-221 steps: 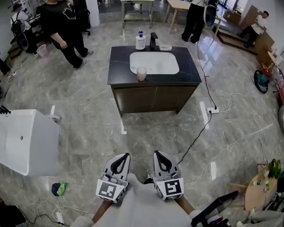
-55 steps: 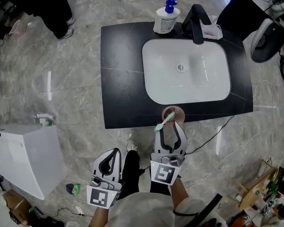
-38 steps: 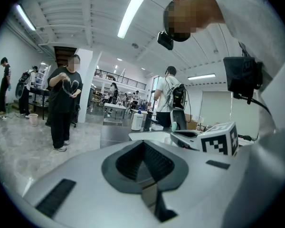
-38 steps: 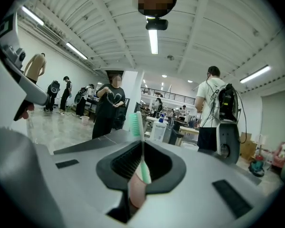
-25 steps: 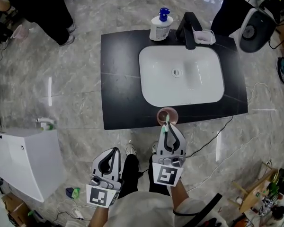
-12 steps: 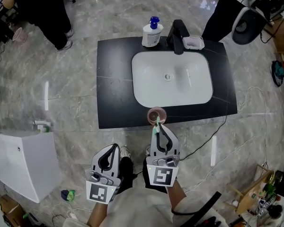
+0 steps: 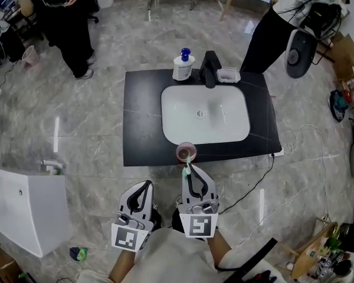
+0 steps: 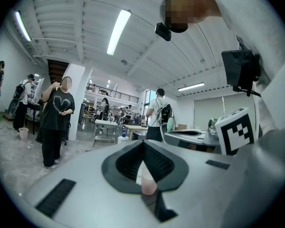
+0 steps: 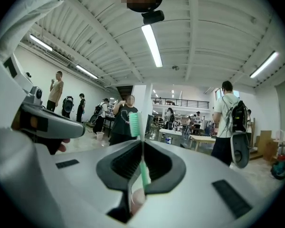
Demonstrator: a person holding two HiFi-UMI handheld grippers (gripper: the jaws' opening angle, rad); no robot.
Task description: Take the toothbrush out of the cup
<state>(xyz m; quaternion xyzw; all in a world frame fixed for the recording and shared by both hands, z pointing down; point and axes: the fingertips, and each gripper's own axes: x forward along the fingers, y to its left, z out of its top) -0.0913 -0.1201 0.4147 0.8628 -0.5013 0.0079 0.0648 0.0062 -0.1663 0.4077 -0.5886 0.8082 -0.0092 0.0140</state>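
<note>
Green toothbrush [image 9: 143,170] between right gripper's [image 9: 142,144] jaws

Counter [image 7: 143,122] carrying 1 cup [image 7: 186,152], 1 pump btl [image 7: 183,67], 1 faucet [image 7: 209,69], 1 soap dish [image 7: 228,75], 1 basin [image 7: 205,114]. 1 toothbrush [image 9: 135,125] showing. 2 grippers: left gripper [image 7: 146,185], right gripper [image 7: 189,170]. Head view showing 2 ppl [image 7: 62,16] standing.
</note>
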